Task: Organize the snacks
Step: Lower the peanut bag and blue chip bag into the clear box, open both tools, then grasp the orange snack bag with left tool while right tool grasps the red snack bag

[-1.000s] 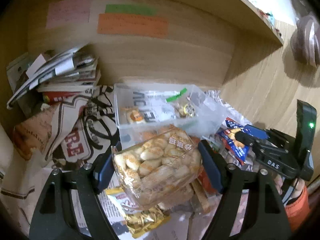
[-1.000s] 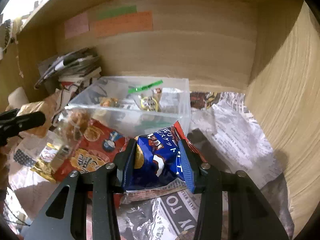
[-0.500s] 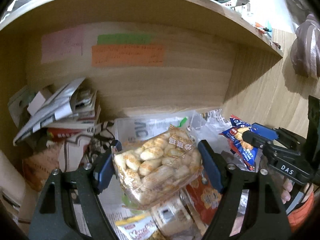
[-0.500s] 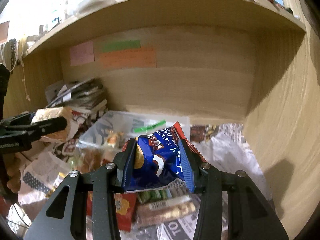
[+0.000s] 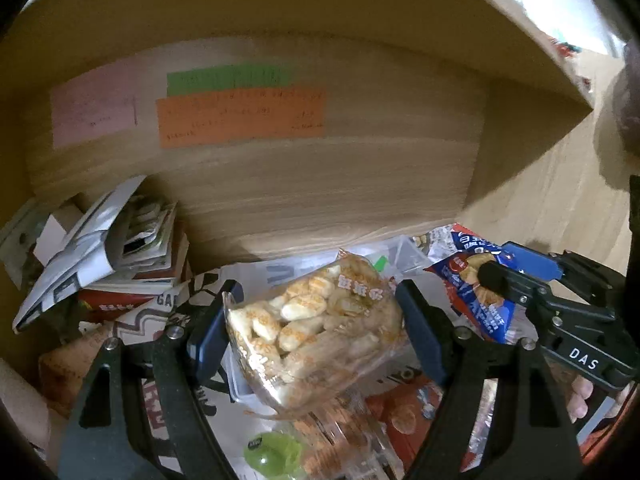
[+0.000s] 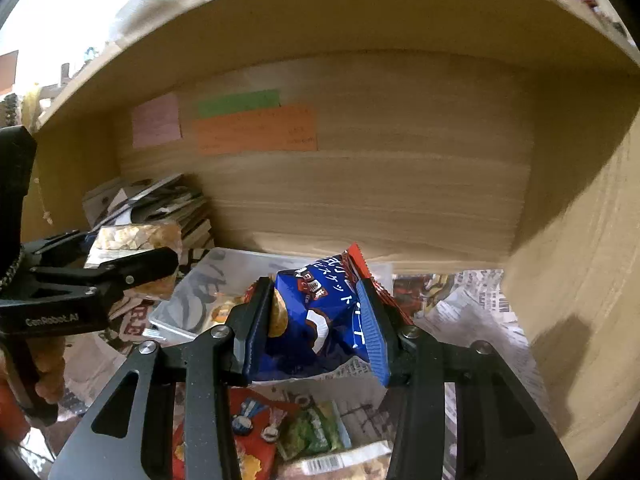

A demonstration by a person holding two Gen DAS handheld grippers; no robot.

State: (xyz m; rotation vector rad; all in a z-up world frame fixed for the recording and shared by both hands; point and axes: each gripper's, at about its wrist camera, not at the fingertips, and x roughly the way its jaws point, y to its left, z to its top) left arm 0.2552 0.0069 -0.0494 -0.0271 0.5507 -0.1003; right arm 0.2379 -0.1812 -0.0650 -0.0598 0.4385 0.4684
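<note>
My left gripper (image 5: 316, 320) is shut on a clear bag of rice crackers (image 5: 312, 332), held up in the air in front of the clear plastic bin (image 5: 404, 252). The same bag shows in the right wrist view (image 6: 132, 240), with the left gripper (image 6: 132, 270) at the left. My right gripper (image 6: 316, 320) is shut on a blue snack bag (image 6: 320, 320), held above the near edge of the bin (image 6: 192, 300). The blue bag shows in the left wrist view (image 5: 472, 288), with the right gripper (image 5: 520, 280) at the right.
Loose snack packs lie below on newspaper: a red pack (image 6: 248, 436), a green pack (image 6: 312, 432), a green jelly cup (image 5: 268, 452). A pile of papers and books (image 5: 104, 248) stands at the back left. Wooden walls close the back and right (image 6: 580, 280).
Both grippers have risen with their bags; the bin and the loose snacks now sit lower in both views. More of the shelf's back wall and top shows.
</note>
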